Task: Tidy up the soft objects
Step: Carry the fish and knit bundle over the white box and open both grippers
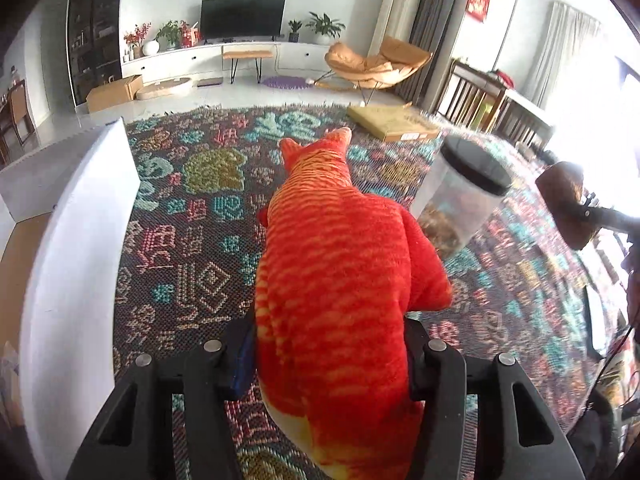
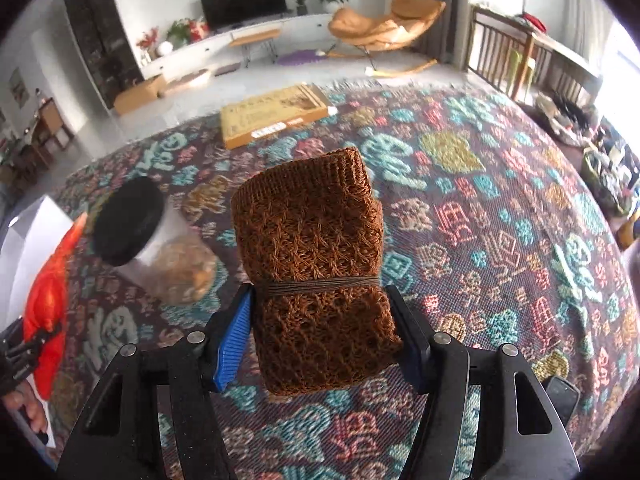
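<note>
1. While the left gripper (image 1: 330,354) is raised above the patterned cloth (image 1: 192,248), its jaws pinch the orange plush cat (image 1: 336,264) at the tail end, the body reaching forward with the ears farthest from the camera.
2. To the left of the cat stands a white box (image 1: 80,248) with its wall upright; to the right, a clear jar (image 1: 456,204) with a black lid leans, brown contents showing at the bottom.
3. The right gripper (image 2: 320,340) has its jaws pressed onto a folded brown knit bundle (image 2: 316,264), tied round with dark string just above the jaws.
4. The bundle is held off the cloth, sticking up and forward from the gripper.
5. From the right wrist view the jar sits left of the bundle, and the plush cat shows at the far left edge, just beside the white box.
6. A flat cardboard box (image 2: 276,118) lies at the cloth's far edge.
</note>
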The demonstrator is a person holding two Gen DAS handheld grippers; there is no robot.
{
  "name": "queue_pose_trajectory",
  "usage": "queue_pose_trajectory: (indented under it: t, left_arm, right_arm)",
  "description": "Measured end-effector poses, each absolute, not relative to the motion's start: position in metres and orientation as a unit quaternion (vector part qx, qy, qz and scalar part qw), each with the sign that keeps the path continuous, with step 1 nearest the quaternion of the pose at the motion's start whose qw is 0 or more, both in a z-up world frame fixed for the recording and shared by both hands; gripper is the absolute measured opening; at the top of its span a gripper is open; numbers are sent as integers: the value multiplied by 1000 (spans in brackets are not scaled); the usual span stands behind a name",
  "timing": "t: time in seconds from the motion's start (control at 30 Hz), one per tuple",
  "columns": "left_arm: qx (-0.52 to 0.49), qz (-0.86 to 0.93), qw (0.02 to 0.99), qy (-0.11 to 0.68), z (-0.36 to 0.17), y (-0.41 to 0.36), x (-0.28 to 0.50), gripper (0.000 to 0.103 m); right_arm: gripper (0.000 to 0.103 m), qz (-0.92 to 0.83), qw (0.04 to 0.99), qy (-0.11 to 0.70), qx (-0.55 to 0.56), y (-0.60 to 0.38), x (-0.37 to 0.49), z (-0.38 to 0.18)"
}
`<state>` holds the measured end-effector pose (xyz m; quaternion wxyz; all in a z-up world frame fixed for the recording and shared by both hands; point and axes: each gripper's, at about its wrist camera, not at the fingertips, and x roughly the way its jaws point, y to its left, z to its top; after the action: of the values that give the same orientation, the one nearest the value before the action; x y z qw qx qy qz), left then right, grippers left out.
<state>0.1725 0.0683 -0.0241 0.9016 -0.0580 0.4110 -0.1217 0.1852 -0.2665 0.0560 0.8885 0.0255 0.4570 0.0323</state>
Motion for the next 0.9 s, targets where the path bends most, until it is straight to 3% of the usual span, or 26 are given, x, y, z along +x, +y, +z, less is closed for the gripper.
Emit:
queue_pose_trajectory:
  t: [0.17, 0.3, 0.33, 0.4, 0.5, 0.7, 0.9]
  left_arm:
    - [-80, -99, 929, 348, 42, 128, 121, 54]
    - [-61, -22, 936, 345, 63, 201, 91, 57]
    - [-47, 9, 935, 351, 63, 218, 84, 60]
    - [-25, 68, 928, 365, 56, 249, 70, 82]
    - [-20, 133, 918, 373, 39, 288, 45, 100]
    - [-29, 205, 900, 383, 12, 323, 6, 100]
    - [-57, 255, 894, 365, 11, 326, -15, 100]
  right_arm:
    - [67, 156, 891, 426, 15, -159, 136, 118]
    - [67, 285, 863, 417, 12, -35, 101, 142]
    - [68, 312, 853, 419, 14, -5, 94, 143]
    - [68, 357, 832, 423, 21, 50, 82, 143]
    - [72, 394, 813, 429, 25, 117, 68, 134]
    - [77, 430, 766, 476, 44, 193, 59, 88]
    - [78, 419, 776, 470, 32, 174, 52, 80]
